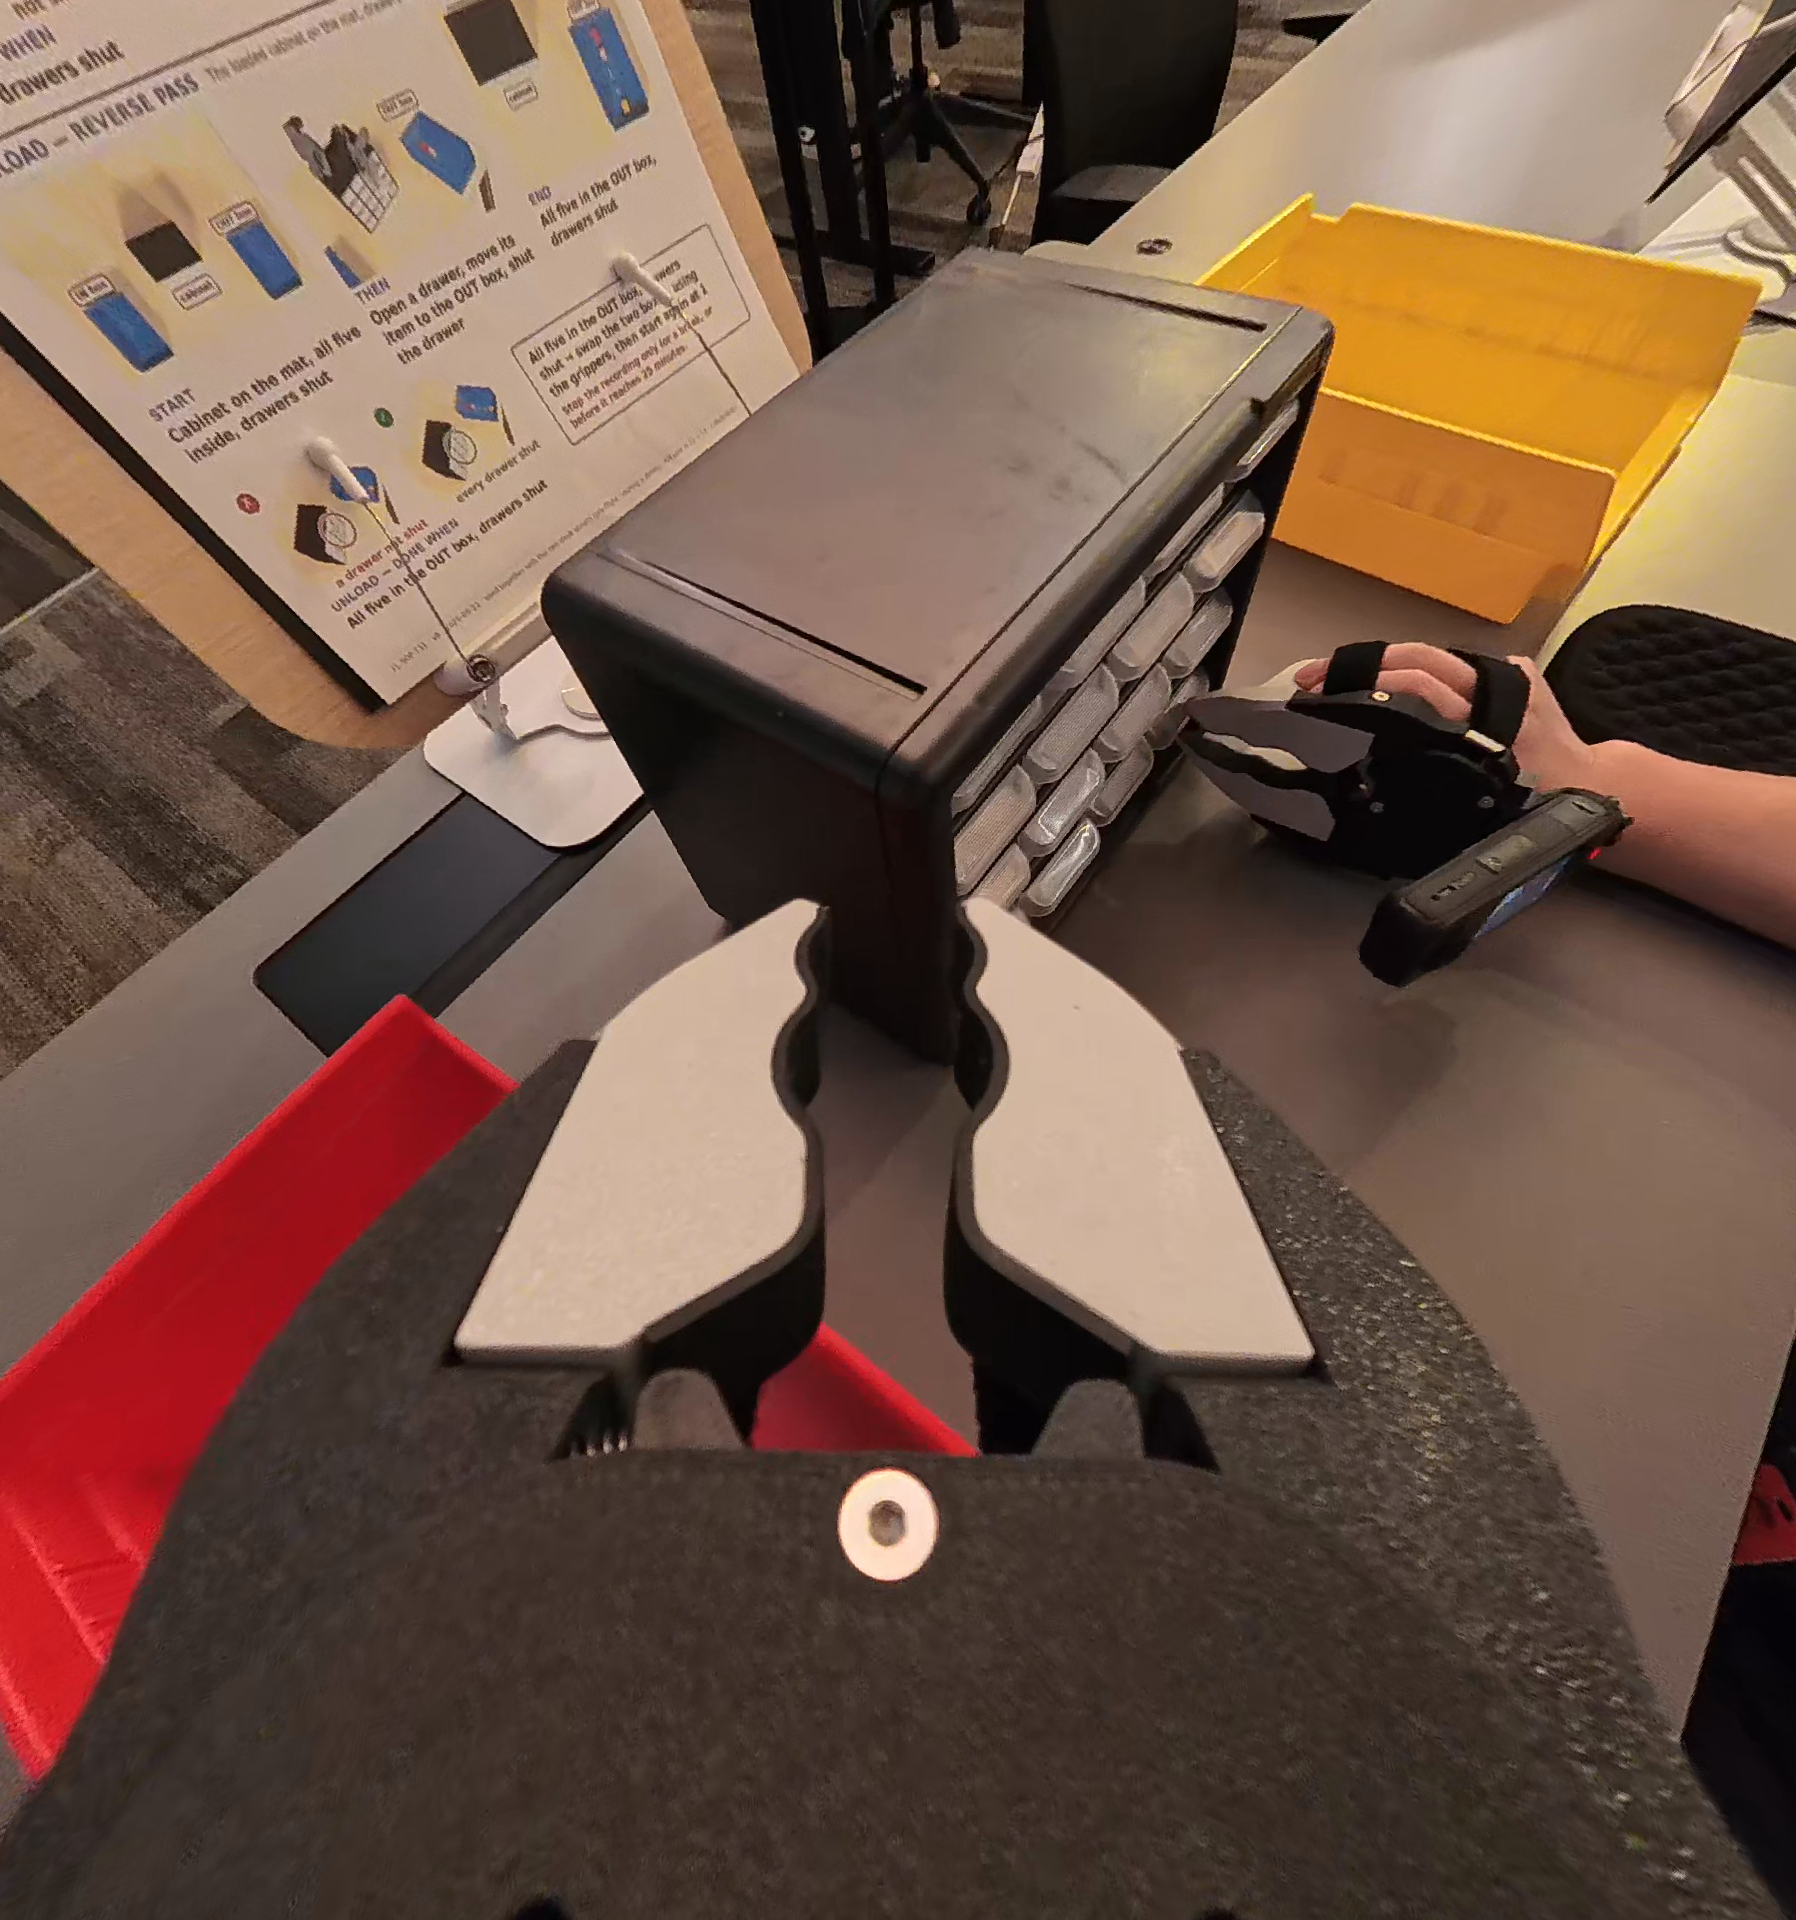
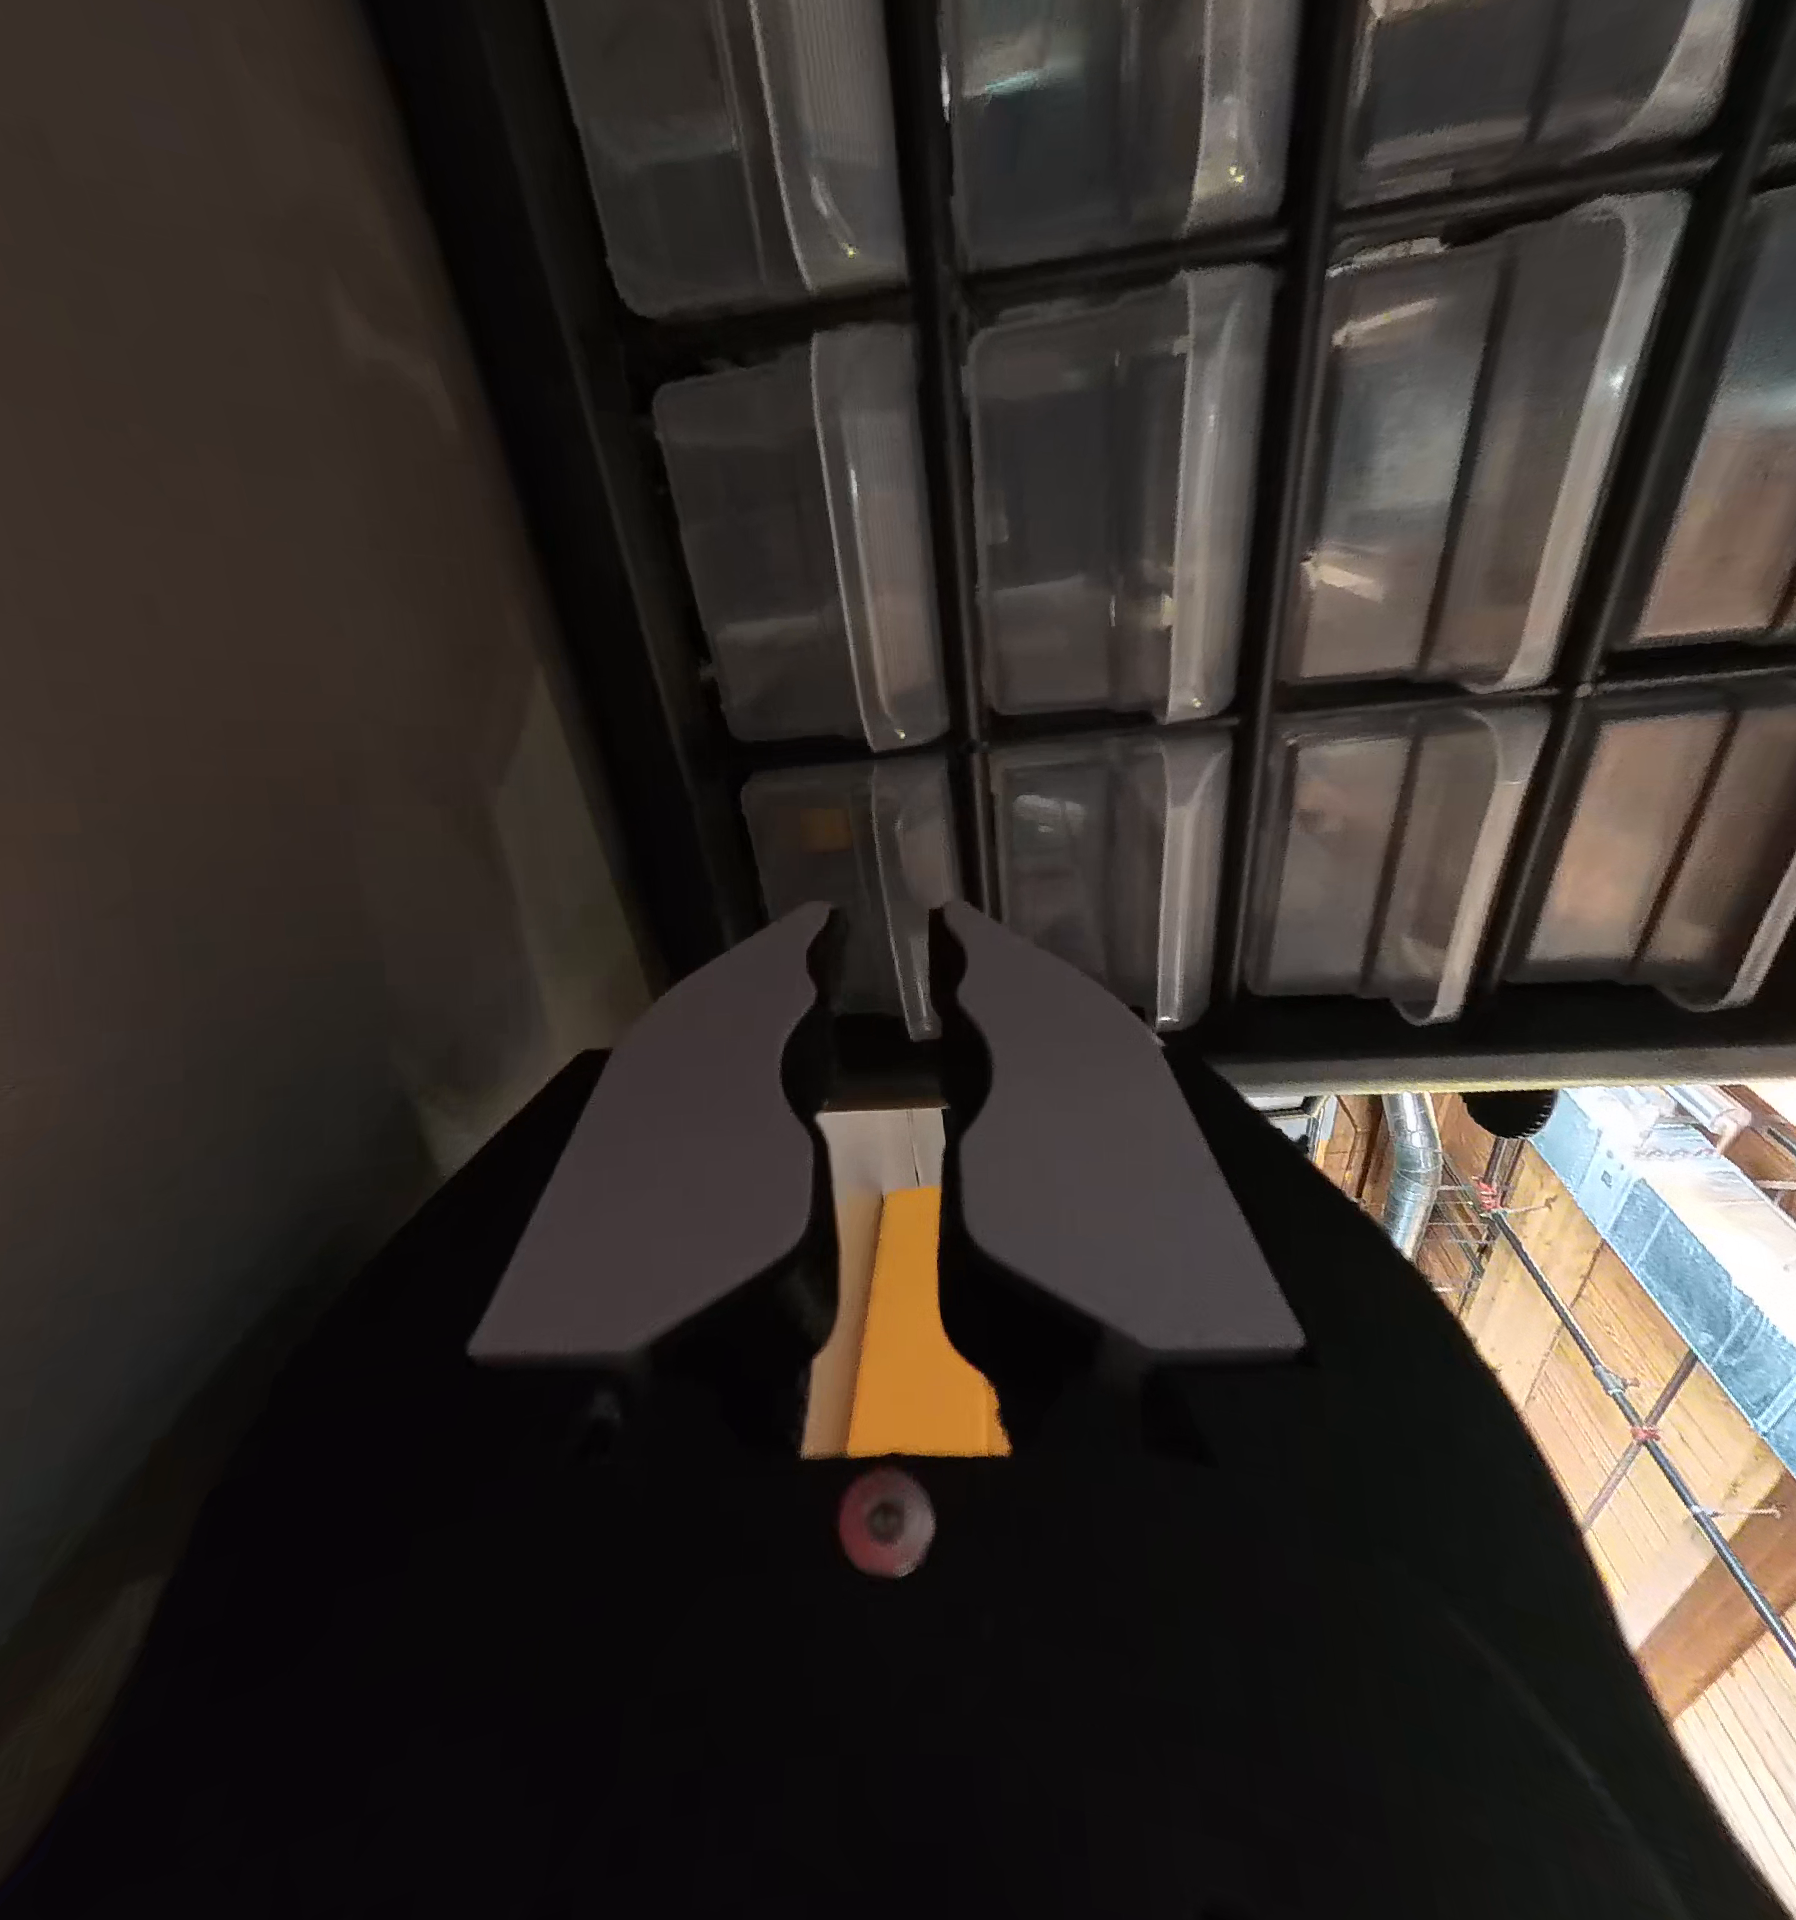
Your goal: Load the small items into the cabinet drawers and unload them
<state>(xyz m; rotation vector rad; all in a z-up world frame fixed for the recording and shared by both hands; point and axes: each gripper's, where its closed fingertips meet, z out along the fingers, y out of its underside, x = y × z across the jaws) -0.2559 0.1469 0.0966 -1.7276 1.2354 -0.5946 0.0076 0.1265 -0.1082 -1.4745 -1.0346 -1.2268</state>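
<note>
A black cabinet [image 1: 977,499] with several rows of clear drawers stands on the grey table [image 1: 1393,1195]. My left gripper [image 1: 894,925] is open and empty, low in front of the cabinet's near corner, which shows between its tips; I cannot tell if they touch. My right gripper [image 2: 886,920], rolled sideways, is narrowly open around the handle tab [image 2: 913,966] of a clear corner drawer [image 2: 832,842] with something orange inside. The tab lies against one finger, with a gap to the other. It also shows in the left wrist view [image 1: 1237,748] at the cabinet's lower drawers.
A red bin [image 1: 198,1351] lies under my left gripper at the table's near left. A yellow bin [image 1: 1476,395] sits behind the cabinet on the right. An instruction board [image 1: 333,260] stands at the back left. A person's hand [image 1: 1424,686] holds the right gripper. Across from one pair of fingers to the other is roughly 35 cm.
</note>
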